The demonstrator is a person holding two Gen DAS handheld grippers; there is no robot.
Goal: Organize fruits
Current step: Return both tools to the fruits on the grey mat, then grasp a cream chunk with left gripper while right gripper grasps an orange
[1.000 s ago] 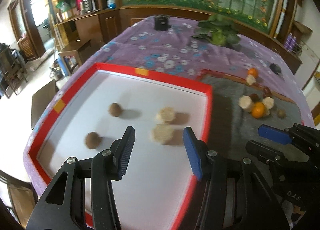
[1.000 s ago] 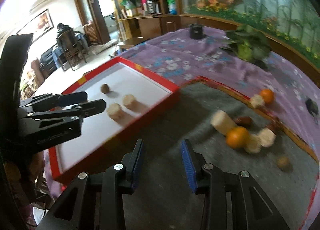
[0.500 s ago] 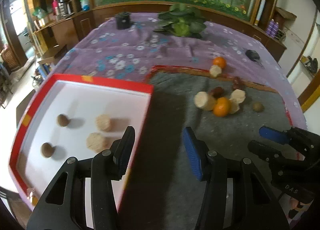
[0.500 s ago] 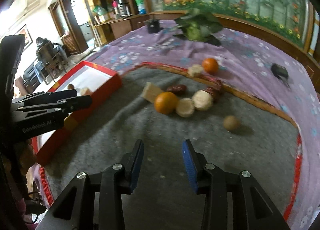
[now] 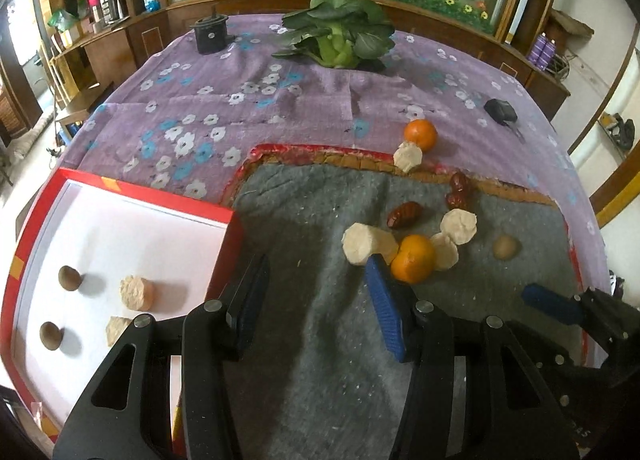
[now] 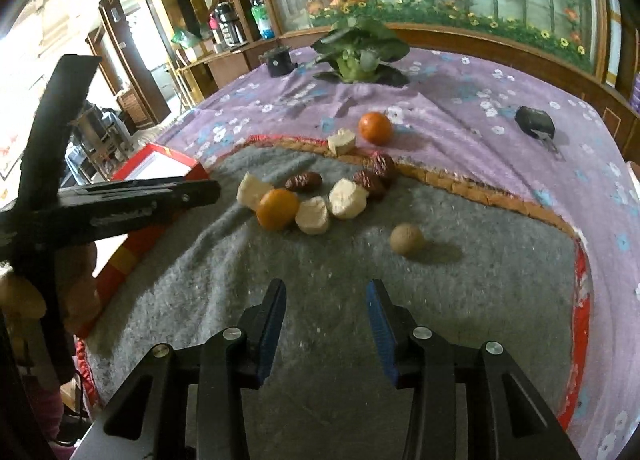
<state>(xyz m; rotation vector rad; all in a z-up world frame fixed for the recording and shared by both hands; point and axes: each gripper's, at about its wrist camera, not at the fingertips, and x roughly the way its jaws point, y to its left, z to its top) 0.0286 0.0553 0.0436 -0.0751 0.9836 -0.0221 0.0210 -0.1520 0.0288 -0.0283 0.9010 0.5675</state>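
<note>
A red-rimmed white tray (image 5: pixel 132 196) at the left holds two brown round fruits (image 5: pixel 70 277) and two pale chunks (image 5: pixel 137 293). On the grey mat (image 5: pixel 312 320) lie an orange (image 5: pixel 413 258), pale chunks (image 5: pixel 368 243), red dates (image 5: pixel 404 214) and a tan round fruit (image 5: pixel 506 247). A second orange (image 5: pixel 420 134) sits on the purple cloth. My left gripper (image 5: pixel 316 292) is open and empty above the mat, beside the tray. My right gripper (image 6: pixel 326 306) is open and empty above the mat, short of the tan fruit (image 6: pixel 407 238) and the orange (image 6: pixel 277 209).
A leafy green vegetable (image 5: pixel 340 36) and a black cup (image 5: pixel 211 34) stand at the far side of the purple floral cloth (image 5: pixel 240 100). A black key fob (image 5: pixel 500 111) lies at the right. Wooden cabinets ring the table.
My left gripper has swung right, from over the tray to over the mat. My right gripper has also turned right, toward the fruit pile. Both stayed open.
</note>
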